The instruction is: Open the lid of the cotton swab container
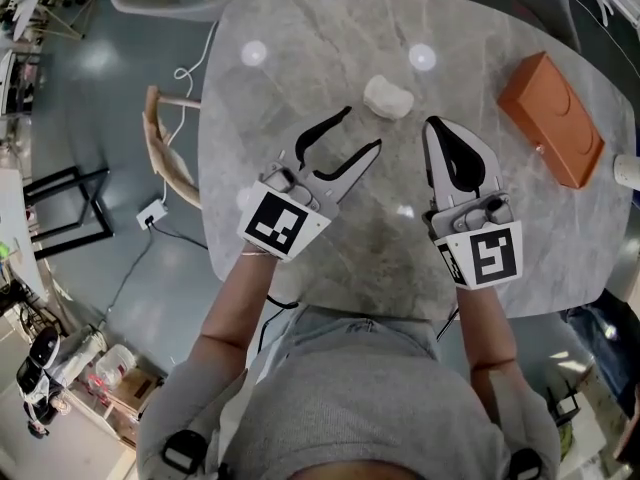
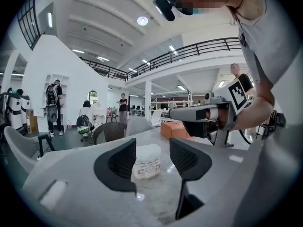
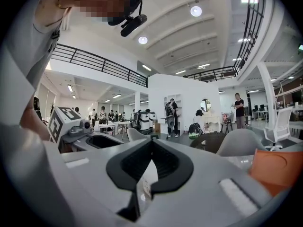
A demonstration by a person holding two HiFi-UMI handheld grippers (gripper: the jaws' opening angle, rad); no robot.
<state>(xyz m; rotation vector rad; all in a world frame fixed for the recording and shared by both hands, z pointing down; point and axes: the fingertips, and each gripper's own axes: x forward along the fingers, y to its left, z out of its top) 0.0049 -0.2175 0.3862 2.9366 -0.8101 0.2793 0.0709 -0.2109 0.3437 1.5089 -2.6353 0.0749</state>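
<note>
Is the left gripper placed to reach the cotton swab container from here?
Probably yes. The left gripper, jaws apart, aims at the cotton swab container just ahead on the table, with nothing between them; the right gripper sits off to the side.

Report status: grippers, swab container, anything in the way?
Left gripper open, empty. Right gripper shut, empty. Cotton swab container upright on the table, lid on, ahead of both grippers, untouched. Orange box off right, not blocking.
</note>
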